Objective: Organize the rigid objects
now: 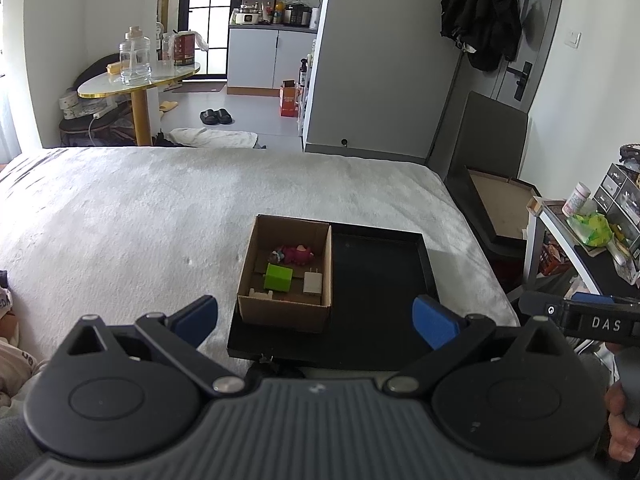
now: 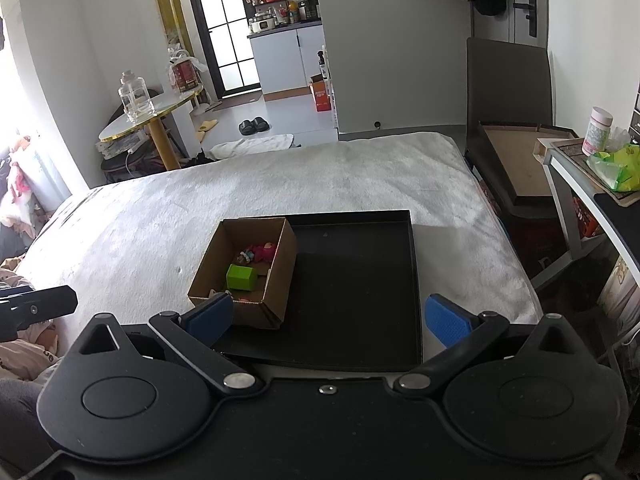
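At the bottom of each frame, the left tool (image 1: 314,320) and the right tool (image 2: 328,318) are held wide open, and nothing is gripped. Just past them, a black tray (image 1: 380,280) is seen on the white bed (image 1: 160,208). In the tray's left part sits a cardboard box (image 1: 285,312). A green block (image 1: 278,277), a white charger (image 1: 313,282) and a red toy (image 1: 298,254) are kept inside. The box is straight ahead of the left tool, so that hand looks nearer.
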`<state>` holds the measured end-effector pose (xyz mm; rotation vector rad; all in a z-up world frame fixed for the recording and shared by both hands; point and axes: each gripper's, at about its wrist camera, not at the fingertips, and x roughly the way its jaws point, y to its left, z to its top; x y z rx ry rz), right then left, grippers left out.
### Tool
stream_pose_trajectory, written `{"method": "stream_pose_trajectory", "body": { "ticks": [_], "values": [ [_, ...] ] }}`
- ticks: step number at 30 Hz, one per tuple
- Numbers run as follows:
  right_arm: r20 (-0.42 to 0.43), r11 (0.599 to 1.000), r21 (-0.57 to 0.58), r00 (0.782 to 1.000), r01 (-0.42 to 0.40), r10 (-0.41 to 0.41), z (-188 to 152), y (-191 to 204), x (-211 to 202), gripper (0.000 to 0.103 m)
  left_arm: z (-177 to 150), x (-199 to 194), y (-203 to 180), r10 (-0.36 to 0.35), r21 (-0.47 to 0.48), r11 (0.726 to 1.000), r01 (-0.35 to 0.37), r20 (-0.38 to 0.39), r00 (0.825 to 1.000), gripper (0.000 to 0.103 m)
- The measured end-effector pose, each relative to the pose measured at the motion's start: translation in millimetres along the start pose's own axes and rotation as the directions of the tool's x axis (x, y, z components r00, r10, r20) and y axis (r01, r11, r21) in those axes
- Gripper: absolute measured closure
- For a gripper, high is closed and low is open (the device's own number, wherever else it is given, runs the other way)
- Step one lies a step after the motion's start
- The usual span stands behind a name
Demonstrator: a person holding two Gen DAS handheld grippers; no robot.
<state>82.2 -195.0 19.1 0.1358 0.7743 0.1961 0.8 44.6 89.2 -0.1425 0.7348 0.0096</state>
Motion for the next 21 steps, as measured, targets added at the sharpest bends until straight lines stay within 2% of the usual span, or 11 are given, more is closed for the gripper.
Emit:
{"method": "stream_pose_trajectory", "body": {
  "ticks": [21],
  "values": [
    [-0.001,1.000,0.005,1.000,0.004,-0.004,-0.7,-2.3,1.7,0.000,-1.2,1.7,-4.6,-0.022,0.018,1.000,0.022,0.000,1.000,0.000]
  ]
}}
